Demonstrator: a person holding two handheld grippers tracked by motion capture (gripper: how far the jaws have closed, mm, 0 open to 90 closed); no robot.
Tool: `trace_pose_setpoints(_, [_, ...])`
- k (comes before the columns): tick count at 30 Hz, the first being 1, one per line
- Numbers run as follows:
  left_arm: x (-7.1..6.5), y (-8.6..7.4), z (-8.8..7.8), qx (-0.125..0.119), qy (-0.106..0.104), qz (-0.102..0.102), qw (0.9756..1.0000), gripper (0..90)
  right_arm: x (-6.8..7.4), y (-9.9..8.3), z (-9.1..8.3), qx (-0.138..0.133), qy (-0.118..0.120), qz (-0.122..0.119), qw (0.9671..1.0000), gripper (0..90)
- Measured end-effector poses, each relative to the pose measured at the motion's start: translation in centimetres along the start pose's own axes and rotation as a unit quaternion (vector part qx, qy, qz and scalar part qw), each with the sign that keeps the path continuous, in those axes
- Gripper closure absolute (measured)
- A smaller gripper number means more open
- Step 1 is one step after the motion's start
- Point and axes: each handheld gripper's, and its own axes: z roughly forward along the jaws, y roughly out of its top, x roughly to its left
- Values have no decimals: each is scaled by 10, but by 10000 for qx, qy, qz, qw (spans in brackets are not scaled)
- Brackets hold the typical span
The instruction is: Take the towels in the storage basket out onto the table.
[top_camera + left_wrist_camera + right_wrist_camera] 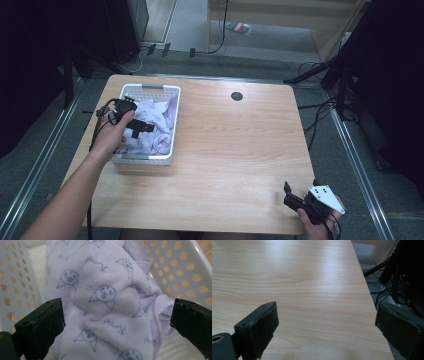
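Pale wood grain covers the desk [225,150], and the white perforated basket [172,125] on it serves as the landmark for everything else. Nearest the person, at the desk's front edge and well apart from the basket toward the right, the right tongs [292,195] rest low over the bare wood in the person's right hand [320,225], a grey three-cornered plate on top. In the right gripper view these tongs [327,322] stand spread wide with nothing between the jaws, just wood and the desk's right edge beyond.

Farther in, the person's left hand [112,135] reaches over the basket's left wall, carrying the left tongs [145,127] down into the basket. Inside lies a crumpled garment [160,117] of soft lilac-white cloth printed with small blue cartoon faces and script. In the left gripper view the left tongs [117,320] are spread, one jaw on either side of a raised fold of the garment [107,295]; whether either jaw touches the cloth cannot be told. The basket's holed walls [185,267] rise on both sides behind the cloth.

Beyond the basket, toward the desk's far edge and to the right, sits a dark round cable port [237,96]. Past the desk, cables [320,107] trail across grey floor.
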Motion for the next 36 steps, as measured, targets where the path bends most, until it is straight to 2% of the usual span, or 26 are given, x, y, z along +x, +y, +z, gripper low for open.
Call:
trace_pose_setpoints(5, [-1, 6, 14, 213, -7, -60, 9998, 0, 0, 0, 0, 4, -1, 11, 10000, 49])
trace_pose_setpoints(7, [0, 7, 21, 311, -10, 10, 9995, 0, 0, 0, 0, 9, -4, 6, 10000, 49])
trace_pose_setpoints(12, [1, 10, 37, 540, 36, -25, 9985, 0, 0, 0, 0, 11, -6, 13, 10000, 49])
trace_pose_setpoints(14, [1, 9, 43, 669, -43, 4, 9978, 0, 0, 0, 0, 2, -1, -2, 10000, 49])
trace_pose_setpoints(16, [0, 9, 47, 685, -7, 17, 9976, 0, 0, 0, 0, 0, -3, -3, 10000, 49])
trace_pose_setpoints(18, [1, 9, 51, 716, 131, -15, 9973, 26, 0, 0, 0, -1, -2, 0, 10000, 49])
trace_pose_setpoints(19, [1, 9, 51, 716, 131, -15, 9973, 30, 0, 0, 0, -1, -2, 0, 10000, 49])
trace_pose_setpoints(20, [0, 10, 55, 797, 218, 20, 9966, 32, 0, 0, 0, -3, 1, -5, 10000, 49])
trace_pose_setpoints(21, [0, 10, 55, 797, 218, 20, 9966, 36, 0, 0, 0, -3, 1, -5, 10000, 49])
trace_pose_setpoints(22, [-4, 9, 59, 890, 332, 88, 9954, 36, 0, 0, 0, -1, -3, -11, 10000, 49])
trace_pose_setpoints(23, [-4, 9, 59, 890, 332, 88, 9954, 36, 0, 0, 0, -1, -3, -11, 10000, 49])
trace_pose_setpoints(24, [-8, 9, 63, 973, 515, 166, 9938, 35, 0, 0, 0, -2, -2, -10, 10000, 49])
trace_pose_setpoints(31, [-14, 8, 70, 1060, 732, 325, 9911, 14, 0, 0, 0, -3, -6, -12, 10000, 49])
trace_pose_setpoints(36, [-16, 9, 70, 1138, 794, 369, 9896, 58, 0, 0, 0, 4, -10, -11, 10000, 49])
